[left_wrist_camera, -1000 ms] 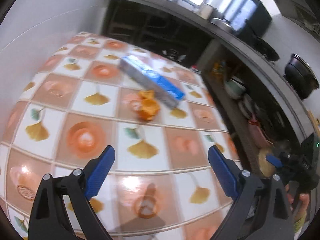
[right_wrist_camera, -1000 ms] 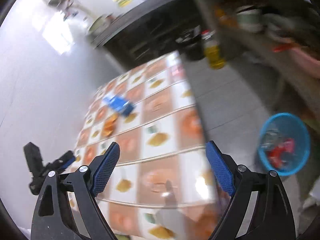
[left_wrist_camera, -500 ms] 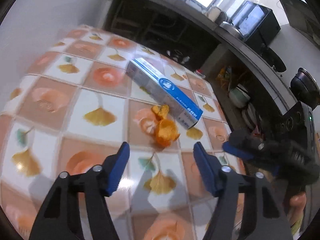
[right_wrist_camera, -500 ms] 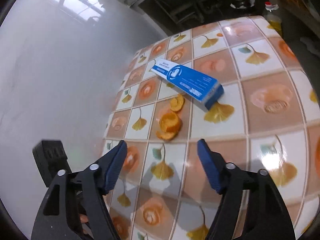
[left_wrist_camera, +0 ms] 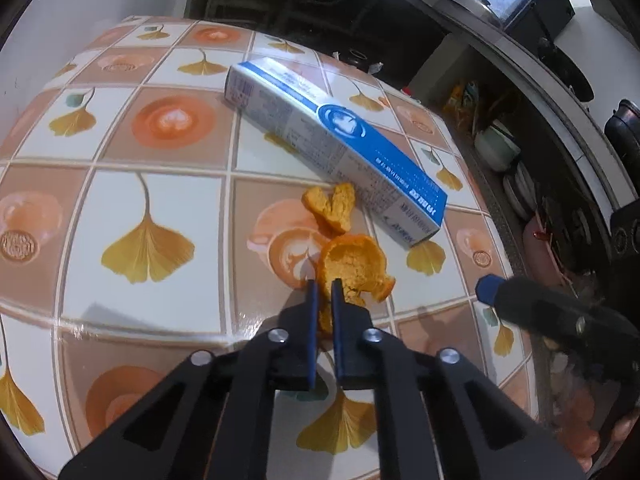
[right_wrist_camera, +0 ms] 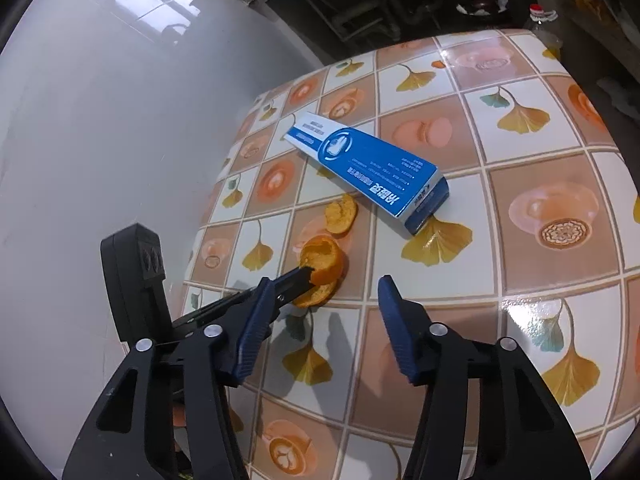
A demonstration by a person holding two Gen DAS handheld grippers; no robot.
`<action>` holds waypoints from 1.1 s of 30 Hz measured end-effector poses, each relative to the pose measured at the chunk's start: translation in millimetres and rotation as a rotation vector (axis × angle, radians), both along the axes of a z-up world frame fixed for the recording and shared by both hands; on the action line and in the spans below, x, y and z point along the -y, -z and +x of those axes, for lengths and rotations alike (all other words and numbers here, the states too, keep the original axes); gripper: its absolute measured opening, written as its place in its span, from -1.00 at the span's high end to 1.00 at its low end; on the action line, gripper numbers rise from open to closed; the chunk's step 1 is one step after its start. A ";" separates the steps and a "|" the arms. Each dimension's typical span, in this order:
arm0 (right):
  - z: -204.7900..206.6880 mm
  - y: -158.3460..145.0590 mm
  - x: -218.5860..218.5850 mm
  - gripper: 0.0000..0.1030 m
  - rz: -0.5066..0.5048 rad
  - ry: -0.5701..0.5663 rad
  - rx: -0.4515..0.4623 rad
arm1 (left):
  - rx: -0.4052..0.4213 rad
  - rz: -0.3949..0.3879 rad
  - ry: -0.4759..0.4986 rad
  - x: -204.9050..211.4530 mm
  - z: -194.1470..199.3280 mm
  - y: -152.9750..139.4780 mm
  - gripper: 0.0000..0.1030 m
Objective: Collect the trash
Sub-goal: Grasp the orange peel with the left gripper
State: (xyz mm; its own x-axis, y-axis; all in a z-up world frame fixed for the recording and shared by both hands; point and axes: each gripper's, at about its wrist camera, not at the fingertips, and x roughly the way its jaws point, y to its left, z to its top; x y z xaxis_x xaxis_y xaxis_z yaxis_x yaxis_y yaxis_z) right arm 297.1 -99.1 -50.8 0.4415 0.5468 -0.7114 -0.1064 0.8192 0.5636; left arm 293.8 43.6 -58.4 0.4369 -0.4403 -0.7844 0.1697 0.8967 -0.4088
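The larger orange peel (left_wrist_camera: 352,264) on the tiled table (left_wrist_camera: 160,152) is clenched at its near edge by the left gripper (left_wrist_camera: 324,292), presumably for lifting as trash, while the right gripper (right_wrist_camera: 324,304), jaws closing on nothing, is held short of the blue carton (right_wrist_camera: 372,168).

Both hands have swung in over the desk (left_wrist_camera: 160,200) toward the blue toothpaste box (left_wrist_camera: 340,148). The left gripper (left_wrist_camera: 324,292), wide open a second ago, has clamped its fingers (left_wrist_camera: 311,308) on the larger orange peel (left_wrist_camera: 352,268) just beside the box. The right gripper (right_wrist_camera: 320,304), empty, is closing nearby.
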 end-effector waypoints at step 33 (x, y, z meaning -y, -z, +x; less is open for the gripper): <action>48.6 35.5 -99.0 0.44 -0.636 -0.239 0.240 | 0.023 -0.119 -0.127 -67.5 -100.6 -16.7 0.82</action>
State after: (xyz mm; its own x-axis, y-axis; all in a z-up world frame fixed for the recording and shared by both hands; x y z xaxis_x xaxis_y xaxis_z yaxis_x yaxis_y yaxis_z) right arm 345.7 -0.1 -86.2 0.5458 0.1599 -0.8225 -0.3848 0.9198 -0.0765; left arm 193.2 111.1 -41.8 0.5122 -0.4692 -0.7194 0.0683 0.8572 -0.5105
